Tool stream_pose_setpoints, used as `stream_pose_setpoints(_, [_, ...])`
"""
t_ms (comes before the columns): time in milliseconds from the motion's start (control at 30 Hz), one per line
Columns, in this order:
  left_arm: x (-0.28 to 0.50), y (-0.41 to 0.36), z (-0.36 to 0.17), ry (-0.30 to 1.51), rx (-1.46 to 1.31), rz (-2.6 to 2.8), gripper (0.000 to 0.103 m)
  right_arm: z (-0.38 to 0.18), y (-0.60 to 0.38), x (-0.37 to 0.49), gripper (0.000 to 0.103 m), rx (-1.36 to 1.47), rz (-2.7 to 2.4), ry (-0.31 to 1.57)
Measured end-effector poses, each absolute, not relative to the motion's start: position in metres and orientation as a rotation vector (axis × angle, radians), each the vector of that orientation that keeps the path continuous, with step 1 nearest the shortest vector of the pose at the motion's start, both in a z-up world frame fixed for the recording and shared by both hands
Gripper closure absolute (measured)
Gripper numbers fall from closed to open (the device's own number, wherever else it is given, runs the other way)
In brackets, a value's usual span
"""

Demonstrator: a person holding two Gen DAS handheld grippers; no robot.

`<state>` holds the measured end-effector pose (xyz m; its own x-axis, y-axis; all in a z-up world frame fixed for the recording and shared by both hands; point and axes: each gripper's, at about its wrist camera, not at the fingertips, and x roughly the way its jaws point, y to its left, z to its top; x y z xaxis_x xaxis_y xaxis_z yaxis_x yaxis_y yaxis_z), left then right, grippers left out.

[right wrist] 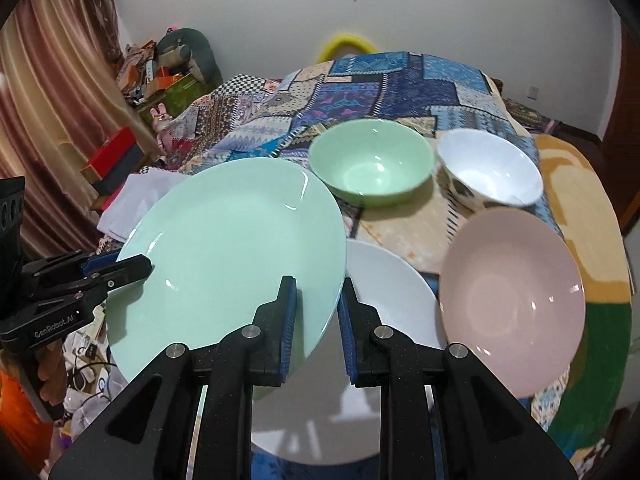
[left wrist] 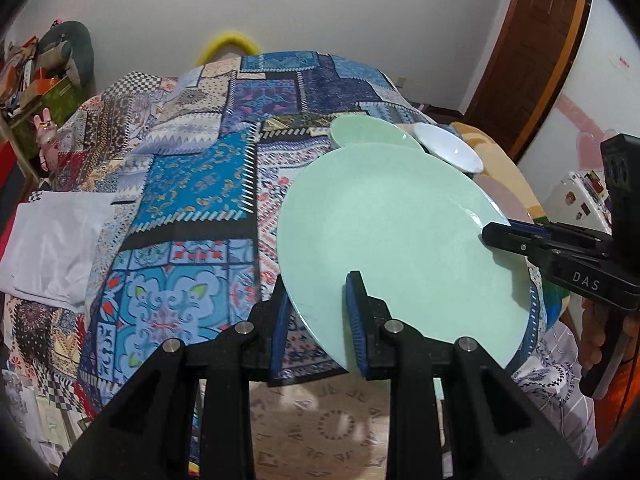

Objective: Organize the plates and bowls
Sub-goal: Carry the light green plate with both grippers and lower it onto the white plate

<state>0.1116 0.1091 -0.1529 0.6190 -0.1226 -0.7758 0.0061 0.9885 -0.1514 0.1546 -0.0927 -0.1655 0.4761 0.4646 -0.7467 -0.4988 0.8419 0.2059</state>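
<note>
A large pale green plate [left wrist: 380, 220] [right wrist: 224, 240] is held tilted above the patchwork cloth. My left gripper [left wrist: 318, 320] [right wrist: 128, 268] is shut on its rim on one side. My right gripper [right wrist: 318, 320] [left wrist: 496, 236] is shut on the opposite rim. A white plate [right wrist: 392, 292] lies flat under the green plate's right edge. Beside it rests a pink plate [right wrist: 512, 300] [left wrist: 512, 204]. Behind them stand a green bowl [right wrist: 372, 164] [left wrist: 368, 132] and a white bowl [right wrist: 488, 168] [left wrist: 448, 148] with dark spots outside.
The patchwork cloth [left wrist: 192, 184] [right wrist: 400, 80] covers a raised surface that falls away at the near edge. A folded white cloth [left wrist: 52, 248] [right wrist: 136, 200] lies at its left. Cluttered boxes [right wrist: 160, 76] stand at the far left, a wooden door [left wrist: 532, 40] at the right.
</note>
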Motion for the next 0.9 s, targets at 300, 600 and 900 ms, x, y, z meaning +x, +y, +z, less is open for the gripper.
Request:
stream_pose_setpoints(300, [0.112, 0.085, -0.172, 0.955, -0.131, -0.099, 0.076, -0.182, -0.118, 0.143, 0.084, -0.014, 0.564, 0.933])
stream_pose_setpoints(600, [0.123, 0.072, -0.203, 1.034, -0.139, -0.114, 0.076, -0.208, -0.134, 0.142, 0.084, 0.026, 0.541, 0.994])
stream_pose_setpoints(900, [0.14, 0.057, -0.222, 1.081, -0.1, -0.113, 0.076, -0.22, -0.146, 0.147, 0.084, 0.062, 0.521, 1.02])
